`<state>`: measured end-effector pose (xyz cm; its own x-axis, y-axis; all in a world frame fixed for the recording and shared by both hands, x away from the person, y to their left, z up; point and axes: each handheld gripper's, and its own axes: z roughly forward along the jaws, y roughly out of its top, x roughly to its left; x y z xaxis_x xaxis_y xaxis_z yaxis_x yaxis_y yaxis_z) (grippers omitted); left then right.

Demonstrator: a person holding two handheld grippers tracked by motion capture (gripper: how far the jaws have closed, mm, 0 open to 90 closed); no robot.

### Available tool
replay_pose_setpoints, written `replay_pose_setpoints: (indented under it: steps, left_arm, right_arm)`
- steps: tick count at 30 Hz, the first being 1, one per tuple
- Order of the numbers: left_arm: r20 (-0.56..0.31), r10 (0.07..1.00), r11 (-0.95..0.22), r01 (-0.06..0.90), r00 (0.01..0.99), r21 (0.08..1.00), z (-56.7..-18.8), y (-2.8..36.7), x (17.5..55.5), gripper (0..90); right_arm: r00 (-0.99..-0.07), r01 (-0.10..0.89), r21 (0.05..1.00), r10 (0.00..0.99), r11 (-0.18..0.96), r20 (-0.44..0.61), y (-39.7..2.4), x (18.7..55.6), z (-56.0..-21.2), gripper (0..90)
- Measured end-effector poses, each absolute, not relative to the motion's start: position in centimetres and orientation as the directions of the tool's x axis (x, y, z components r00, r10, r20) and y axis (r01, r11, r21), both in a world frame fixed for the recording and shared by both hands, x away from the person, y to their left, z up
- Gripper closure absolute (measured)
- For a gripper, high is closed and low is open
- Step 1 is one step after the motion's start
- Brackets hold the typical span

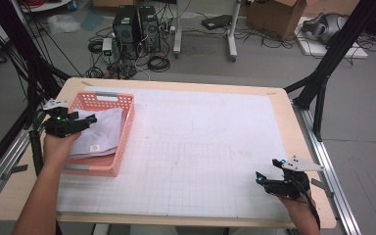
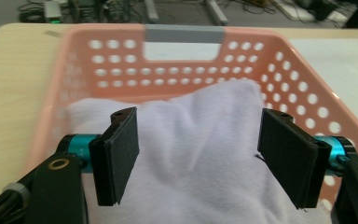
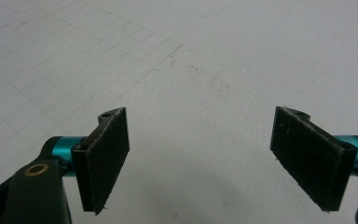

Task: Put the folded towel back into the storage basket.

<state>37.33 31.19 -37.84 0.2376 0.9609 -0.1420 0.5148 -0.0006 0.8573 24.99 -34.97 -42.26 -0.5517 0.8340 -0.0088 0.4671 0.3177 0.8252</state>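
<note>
A white folded cloth [image 1: 99,131] is seen lying inside the pink perforated basket [image 1: 126,128] at the table's [image 1: 210,88] left edge; a small label on the cloth is too small to be read. The left gripper [image 1: 89,118] is held over the cloth with jaws spread wide, nothing pinched. The right gripper [image 1: 267,172] is held open above the bare gridded mat [image 1: 200,156], well apart from the basket. Computer towers [image 1: 136,30], cables and a cardboard box [image 1: 279,14] are seen on the floor beyond.
</note>
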Motion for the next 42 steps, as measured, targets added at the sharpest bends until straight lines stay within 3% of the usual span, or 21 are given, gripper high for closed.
replay_pose_setpoints:
  steps: [3,6,9,13,17,22,42]
  left_arm:
    - [-0.151,0.963,0.008,0.532,0.225,0.846,-37.8,31.9,37.0,31.2]
    - [-0.176,0.949,0.035,0.469,0.260,0.883,-37.4,31.9,36.2,31.3]
    - [-0.189,0.931,0.060,0.381,0.311,0.923,-37.0,31.2,35.1,26.8]
    - [-0.202,0.923,0.086,0.337,0.327,0.938,-36.5,30.5,34.2,18.7]
    - [-0.220,0.902,0.116,0.284,0.372,0.952,-35.9,28.9,32.8,18.7]
    - [-0.179,0.870,0.084,0.219,0.460,0.972,-34.9,25.6,31.2,19.0]
    - [-0.107,0.721,-0.014,0.168,0.684,0.986,-37.3,15.5,28.7,20.6]
  right_arm:
    - [-0.554,0.466,0.824,0.832,0.321,-0.010,-34.9,25.0,-42.3,18.6]
    - [-0.554,0.466,0.825,0.833,0.320,-0.010,-34.9,25.0,-42.3,18.6]
    - [-0.547,0.463,0.833,0.837,0.303,0.000,-35.1,24.9,-42.1,18.6]
    - [-0.536,0.458,0.842,0.844,0.286,0.004,-35.2,24.8,-42.0,18.6]
    - [-0.532,0.453,0.848,0.847,0.276,0.009,-35.4,24.8,-42.0,18.6]
    - [-0.539,0.457,0.845,0.842,0.277,0.016,-35.4,25.0,-42.2,18.6]
    - [-0.558,0.418,0.872,0.829,0.254,0.026,-35.3,24.6,-41.8,18.6]
